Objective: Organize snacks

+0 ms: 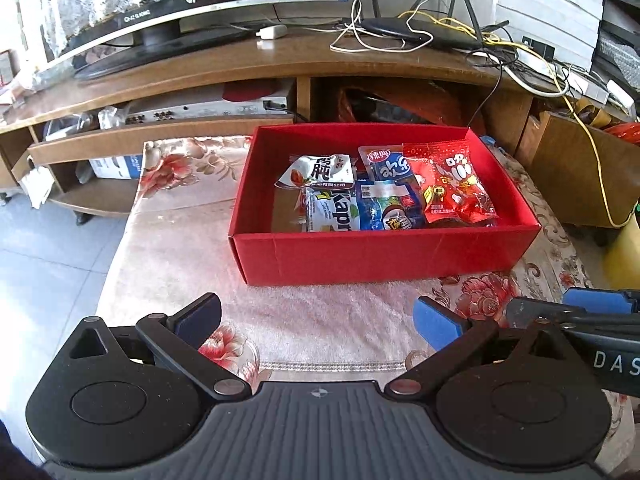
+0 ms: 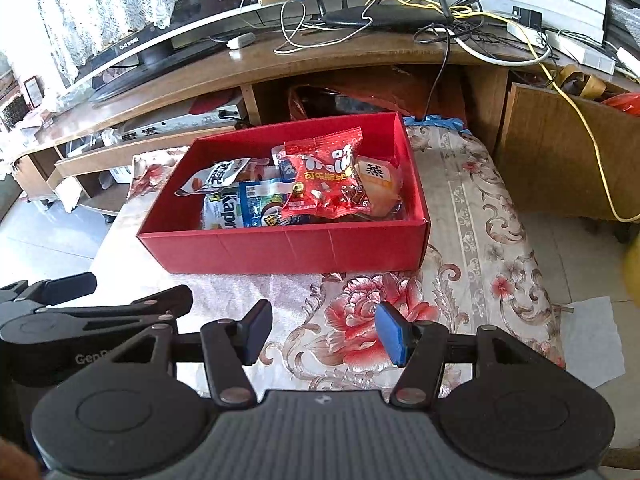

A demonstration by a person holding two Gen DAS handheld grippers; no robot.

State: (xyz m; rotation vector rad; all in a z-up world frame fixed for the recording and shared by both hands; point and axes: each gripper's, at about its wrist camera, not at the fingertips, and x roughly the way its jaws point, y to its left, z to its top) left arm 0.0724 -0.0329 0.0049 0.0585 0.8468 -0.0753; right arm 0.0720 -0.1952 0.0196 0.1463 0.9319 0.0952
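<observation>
A red cardboard box [image 1: 372,256] [image 2: 280,250] stands on the flowered tablecloth and holds several snack packets. Among them are a red packet [image 1: 456,184] [image 2: 324,178], a white Kapr packet [image 1: 328,210] [image 2: 224,212], a blue packet [image 1: 386,200] and a pale bun packet [image 2: 378,180]. My left gripper [image 1: 316,320] hovers over the cloth in front of the box, open wide and empty. My right gripper [image 2: 324,332] is beside it, also short of the box, its blue pads apart with nothing between them.
Behind the table runs a low wooden TV stand [image 1: 240,68] with a television [image 1: 160,0], a router [image 1: 420,32] and tangled cables [image 2: 460,36]. A wooden cabinet [image 2: 560,152] stands at the right. Tiled floor [image 1: 40,248] lies to the left of the table.
</observation>
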